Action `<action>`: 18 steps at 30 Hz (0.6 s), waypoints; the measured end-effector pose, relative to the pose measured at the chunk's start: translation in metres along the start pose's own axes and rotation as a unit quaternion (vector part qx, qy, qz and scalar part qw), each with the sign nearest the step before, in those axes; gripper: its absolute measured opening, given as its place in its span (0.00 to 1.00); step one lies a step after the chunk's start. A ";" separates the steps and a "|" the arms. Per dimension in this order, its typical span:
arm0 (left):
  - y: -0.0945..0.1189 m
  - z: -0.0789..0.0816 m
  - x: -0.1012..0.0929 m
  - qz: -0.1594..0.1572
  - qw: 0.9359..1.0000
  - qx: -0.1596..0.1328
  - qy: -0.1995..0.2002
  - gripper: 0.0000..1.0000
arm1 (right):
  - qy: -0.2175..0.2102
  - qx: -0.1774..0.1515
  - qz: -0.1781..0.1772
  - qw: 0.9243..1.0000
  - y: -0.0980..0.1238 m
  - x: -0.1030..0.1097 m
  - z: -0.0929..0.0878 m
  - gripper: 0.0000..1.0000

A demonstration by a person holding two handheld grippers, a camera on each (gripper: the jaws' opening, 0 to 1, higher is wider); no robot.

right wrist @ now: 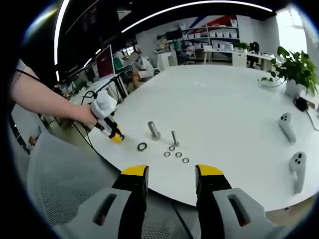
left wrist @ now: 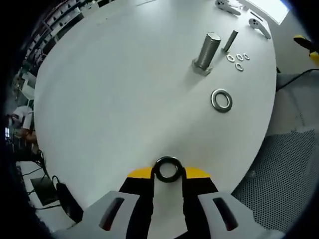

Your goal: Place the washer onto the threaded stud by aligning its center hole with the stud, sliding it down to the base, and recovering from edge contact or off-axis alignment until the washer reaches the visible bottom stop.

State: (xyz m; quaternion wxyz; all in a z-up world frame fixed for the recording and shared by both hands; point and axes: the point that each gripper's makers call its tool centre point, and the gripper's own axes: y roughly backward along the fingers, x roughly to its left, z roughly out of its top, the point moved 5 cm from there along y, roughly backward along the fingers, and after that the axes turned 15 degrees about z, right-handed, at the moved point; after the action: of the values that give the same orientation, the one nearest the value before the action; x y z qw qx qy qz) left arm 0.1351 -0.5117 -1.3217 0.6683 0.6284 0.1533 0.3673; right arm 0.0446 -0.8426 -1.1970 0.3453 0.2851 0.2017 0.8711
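Washer [left wrist: 167, 169], a dark ring, sits clamped between the yellow-tipped jaws of the left gripper [left wrist: 168, 175] in the left gripper view, its hole facing the camera, held over the near part of the white table [left wrist: 114, 99]. Beyond it on the table a second, larger bright washer [left wrist: 221, 100] lies flat, well apart from the held one. Farther on stands the thick threaded stud [left wrist: 208, 51], upright on its hex base, nothing on it. Just beside it stands a thinner stud [left wrist: 230, 41], with three small washers [left wrist: 239, 59] lying close together near its foot. Two white handheld controllers [left wrist: 259, 26] rest near the table's far edge. In the right gripper view, the right gripper [right wrist: 170, 174] has its jaws spread apart with nothing between them, off the table edge above a mesh chair seat [right wrist: 65, 184]. From there the left gripper [right wrist: 110, 128] appears at the table's near-left edge, held by a person's hand [right wrist: 87, 115] and bare forearm; the flat washer [right wrist: 142, 146], both studs and the small washers lie just beyond it. A potted plant [right wrist: 294, 69] stands at the table's far right; shelving and desks fill the background.
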 end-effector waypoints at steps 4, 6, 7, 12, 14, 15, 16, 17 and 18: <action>0.001 0.002 -0.002 -0.003 1.000 -0.001 -0.011 0.19 | -0.002 -0.002 -0.002 1.000 0.001 -0.001 0.000 0.40; 0.002 0.003 -0.001 -0.002 1.000 -0.003 -0.020 0.19 | -0.001 -0.001 -0.002 1.000 0.001 -0.001 0.000 0.40; 0.002 0.004 -0.001 -0.002 1.000 -0.004 -0.022 0.19 | -0.001 0.000 -0.001 1.000 0.000 0.000 0.000 0.40; 0.005 0.010 0.007 0.001 1.000 -0.007 -0.027 0.19 | -0.001 0.005 0.001 1.000 -0.001 0.000 -0.001 0.40; 0.008 0.015 0.007 0.002 0.999 -0.014 -0.032 0.19 | 0.000 0.005 0.000 1.000 0.000 0.000 -0.001 0.40; 0.010 0.018 0.007 0.003 0.999 -0.018 -0.035 0.19 | -0.001 0.002 0.000 1.000 0.000 0.000 0.000 0.40; 0.010 0.020 0.007 0.003 0.999 -0.021 -0.035 0.19 | -0.002 0.000 0.000 1.000 0.000 0.000 0.000 0.40; 0.011 0.023 0.007 0.001 0.999 -0.025 -0.036 0.19 | -0.002 0.000 0.000 1.000 0.000 0.000 0.000 0.40; 0.013 0.025 0.007 0.001 0.999 -0.027 -0.036 0.19 | -0.001 0.000 0.000 1.000 0.000 0.000 0.000 0.40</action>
State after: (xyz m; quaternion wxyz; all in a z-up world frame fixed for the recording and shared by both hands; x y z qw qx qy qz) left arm 0.1529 -0.5262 -1.3038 0.6897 0.6233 0.1185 0.3488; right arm 0.0446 -0.8429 -1.1971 0.3456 0.2864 0.2016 0.8706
